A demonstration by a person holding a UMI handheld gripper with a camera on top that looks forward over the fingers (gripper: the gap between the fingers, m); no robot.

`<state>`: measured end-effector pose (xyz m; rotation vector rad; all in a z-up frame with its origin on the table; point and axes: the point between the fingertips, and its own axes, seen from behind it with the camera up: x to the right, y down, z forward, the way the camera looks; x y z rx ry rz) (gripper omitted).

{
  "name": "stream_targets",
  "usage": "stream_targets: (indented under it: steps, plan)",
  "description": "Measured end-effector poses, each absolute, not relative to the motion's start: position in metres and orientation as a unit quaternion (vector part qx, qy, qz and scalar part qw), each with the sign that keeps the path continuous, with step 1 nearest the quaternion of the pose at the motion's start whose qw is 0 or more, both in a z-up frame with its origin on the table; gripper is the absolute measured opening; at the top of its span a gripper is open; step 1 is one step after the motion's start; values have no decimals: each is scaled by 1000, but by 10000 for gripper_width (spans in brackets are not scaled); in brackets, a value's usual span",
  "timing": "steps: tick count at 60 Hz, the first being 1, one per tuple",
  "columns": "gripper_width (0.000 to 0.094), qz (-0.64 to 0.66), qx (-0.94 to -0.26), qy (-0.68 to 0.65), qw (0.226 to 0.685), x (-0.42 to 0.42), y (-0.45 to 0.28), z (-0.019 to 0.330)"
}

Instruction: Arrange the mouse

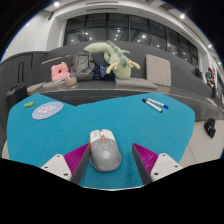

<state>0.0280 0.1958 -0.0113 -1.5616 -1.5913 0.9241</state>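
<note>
Grey mouse [104,151] btwn open gripper [108,157] fingers, on teal mat [60,130]

Before you, the mouse [104,150] shows a smooth, matt grey plastic shell standing between the gripper [106,160] fingers with a gap at each side, and each finger bears a matt magenta pad [75,157] with a ribbed look. You see it resting on a teal mat [60,132] of smooth, dull finish, which also carries a flat, faintly glossy disc [47,111] and a pen [154,103] with a slick plastic barrel. Beyond the mat, the soft toy [112,56] looks like plush cloth, and the pink toy [62,71] beside it has a similar fuzzy surface.
</note>
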Motion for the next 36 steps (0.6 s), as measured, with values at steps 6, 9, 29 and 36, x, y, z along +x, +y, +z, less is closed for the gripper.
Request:
stream_targets:
  steps: [6, 9, 29, 36]
  plan:
    - [850, 357, -610, -612, 355, 15, 200, -12]
    - [849, 356, -612, -611, 355, 10, 202, -13]
    - [461, 364, -604, -639, 307, 1, 183, -21]
    - [343, 354, -601, -641, 320, -2, 181, -20]
